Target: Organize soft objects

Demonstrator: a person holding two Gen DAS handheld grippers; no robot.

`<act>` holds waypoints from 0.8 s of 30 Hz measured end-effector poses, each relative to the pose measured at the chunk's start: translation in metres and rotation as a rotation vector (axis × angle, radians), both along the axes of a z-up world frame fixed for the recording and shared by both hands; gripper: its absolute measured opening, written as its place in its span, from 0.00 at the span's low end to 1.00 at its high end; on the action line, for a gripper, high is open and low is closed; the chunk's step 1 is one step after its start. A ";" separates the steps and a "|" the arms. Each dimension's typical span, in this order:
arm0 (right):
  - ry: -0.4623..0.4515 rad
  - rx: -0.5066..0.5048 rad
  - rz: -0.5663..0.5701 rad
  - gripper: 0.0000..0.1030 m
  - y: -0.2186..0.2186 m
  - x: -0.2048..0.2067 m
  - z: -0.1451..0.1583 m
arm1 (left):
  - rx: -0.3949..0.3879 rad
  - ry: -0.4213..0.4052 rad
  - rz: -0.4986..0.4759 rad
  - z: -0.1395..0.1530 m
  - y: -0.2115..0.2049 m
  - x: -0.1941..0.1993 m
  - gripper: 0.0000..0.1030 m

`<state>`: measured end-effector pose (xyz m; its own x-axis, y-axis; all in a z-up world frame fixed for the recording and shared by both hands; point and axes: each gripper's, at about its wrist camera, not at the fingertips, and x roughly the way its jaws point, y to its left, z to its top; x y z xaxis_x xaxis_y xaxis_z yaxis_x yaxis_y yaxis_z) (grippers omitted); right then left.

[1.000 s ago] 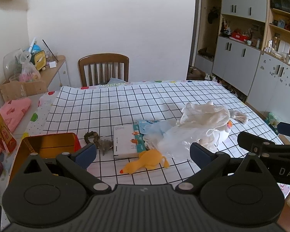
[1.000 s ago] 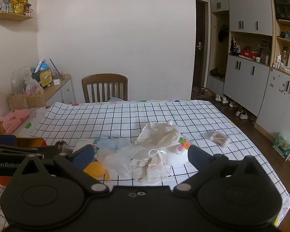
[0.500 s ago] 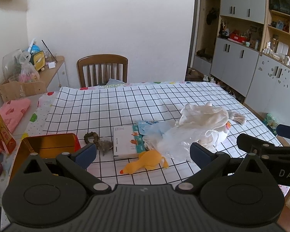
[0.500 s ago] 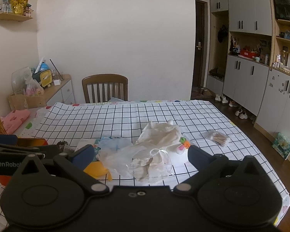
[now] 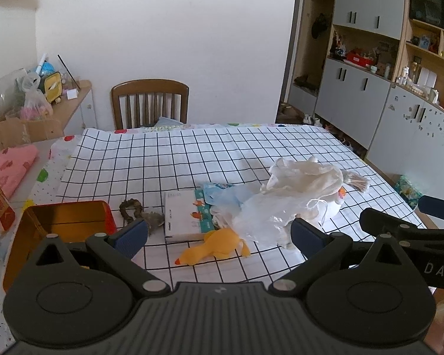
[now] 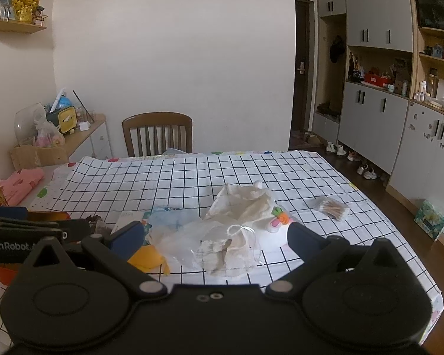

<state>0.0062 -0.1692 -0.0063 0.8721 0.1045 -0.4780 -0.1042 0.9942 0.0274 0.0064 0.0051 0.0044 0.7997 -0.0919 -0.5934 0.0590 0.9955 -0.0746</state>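
A heap of soft things lies on the checked tablecloth: a cream plush toy point(image 5: 306, 177) point(image 6: 248, 204), a clear plastic bag point(image 5: 263, 216) point(image 6: 204, 239), a light blue cloth point(image 5: 222, 193) point(image 6: 174, 217) and a yellow rubber duck toy point(image 5: 216, 245) point(image 6: 148, 259). My left gripper point(image 5: 219, 233) is open and empty, hovering just before the duck. My right gripper point(image 6: 211, 236) is open and empty, above the near side of the bag.
An open orange tin box point(image 5: 59, 224) stands at the near left. A white booklet point(image 5: 183, 216) and a dark twisted item point(image 5: 133, 208) lie beside it. A packet of swabs point(image 6: 331, 207) lies at the right. A wooden chair point(image 5: 149, 103) stands behind the table.
Both grippers have shifted only slightly; the view drifts a little. Nothing on the table has moved.
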 end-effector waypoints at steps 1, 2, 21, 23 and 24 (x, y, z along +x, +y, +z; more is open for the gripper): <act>0.002 0.000 0.001 0.99 0.000 0.001 0.000 | -0.004 0.007 0.002 -0.001 0.000 0.002 1.00; 0.004 -0.002 0.002 0.99 0.000 0.002 -0.001 | -0.008 0.013 0.003 -0.001 0.000 0.003 1.00; 0.053 0.009 0.048 0.96 -0.016 0.040 -0.013 | 0.016 0.024 0.054 -0.013 -0.020 0.036 1.00; 0.061 0.010 0.058 0.96 -0.019 0.046 -0.016 | 0.021 0.027 0.062 -0.016 -0.023 0.041 1.00; 0.065 0.008 0.062 0.96 -0.020 0.050 -0.017 | 0.026 0.027 0.066 -0.017 -0.025 0.044 1.00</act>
<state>0.0558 -0.1889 -0.0237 0.8310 0.1617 -0.5322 -0.1633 0.9856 0.0445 0.0502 -0.0196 -0.0131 0.7870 -0.0237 -0.6165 -0.0085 0.9988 -0.0492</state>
